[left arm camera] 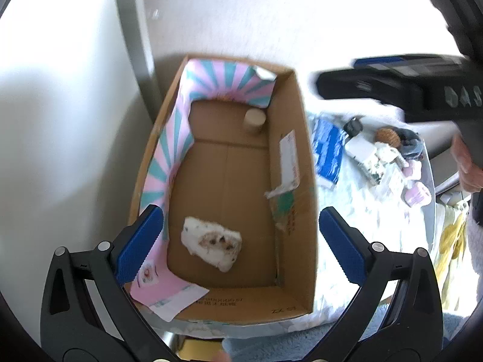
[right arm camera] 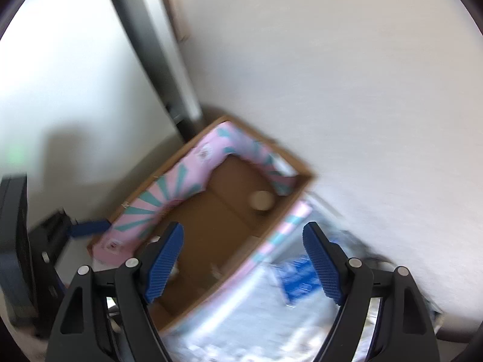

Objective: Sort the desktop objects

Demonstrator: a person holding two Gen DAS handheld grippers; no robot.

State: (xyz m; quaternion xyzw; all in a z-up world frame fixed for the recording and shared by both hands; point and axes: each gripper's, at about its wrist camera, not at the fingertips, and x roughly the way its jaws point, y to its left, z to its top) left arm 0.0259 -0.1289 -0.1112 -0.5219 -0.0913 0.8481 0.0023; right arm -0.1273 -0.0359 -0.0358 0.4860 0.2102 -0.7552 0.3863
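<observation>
An open cardboard box (left arm camera: 289, 157) with a pink and teal striped lining stands against the wall. Inside lie a white plush toy (left arm camera: 211, 247) and a small beige roll (left arm camera: 255, 119). My left gripper (left arm camera: 241, 229) is open and empty, hovering above the box's near end over the plush toy. My right gripper (right arm camera: 243, 247) is open and empty, above the box (right arm camera: 187, 157) from the right; the roll (right arm camera: 262, 200) shows in its far corner. The right gripper's body (left arm camera: 392, 87) shows in the left wrist view.
Right of the box, on a pale cloth (left arm camera: 356, 211), lie a blue packet (left arm camera: 327, 154), a brown ball (left arm camera: 388, 135), a white item (left arm camera: 362, 147), pink items (left arm camera: 418, 194) and other small things. A grey post (left arm camera: 135, 45) stands behind the box.
</observation>
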